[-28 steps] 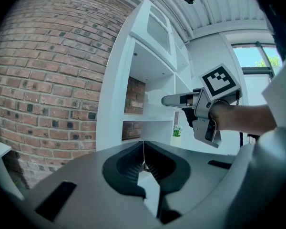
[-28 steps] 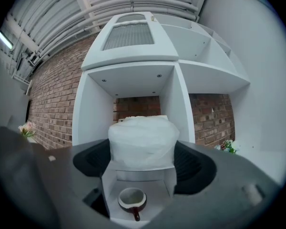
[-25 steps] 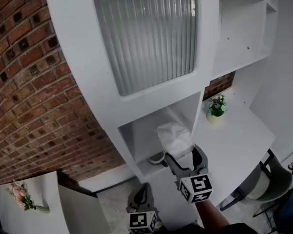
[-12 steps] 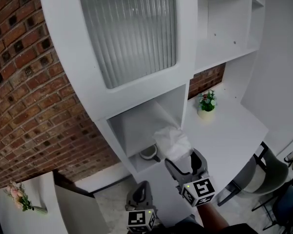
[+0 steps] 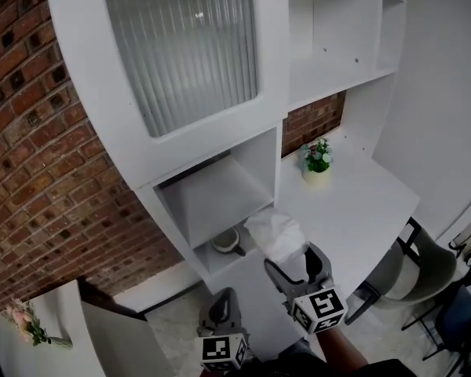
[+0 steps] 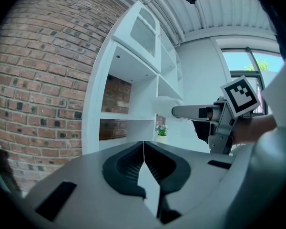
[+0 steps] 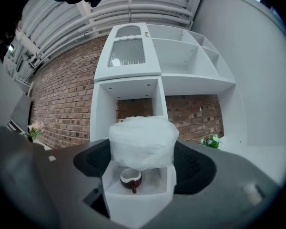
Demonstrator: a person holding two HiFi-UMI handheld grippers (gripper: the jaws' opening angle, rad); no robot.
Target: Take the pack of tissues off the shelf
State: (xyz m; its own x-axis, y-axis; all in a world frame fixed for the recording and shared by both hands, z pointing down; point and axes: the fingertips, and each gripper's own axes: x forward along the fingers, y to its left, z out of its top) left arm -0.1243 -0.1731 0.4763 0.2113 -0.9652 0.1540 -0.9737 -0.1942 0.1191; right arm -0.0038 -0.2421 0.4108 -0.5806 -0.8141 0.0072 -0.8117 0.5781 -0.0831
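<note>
tissue pack (image 5: 276,236) clamped in right tool (image 5: 295,260), long axis toward shelf (image 5: 212,203)

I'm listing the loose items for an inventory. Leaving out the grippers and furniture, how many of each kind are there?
pack of tissues: 1
cup: 1
potted plant: 1
flower bunch: 1
Total: 4

White pack of tissues (image 7: 142,142) gripped between jaws; clear of the shelf (image 5: 212,199).
</note>
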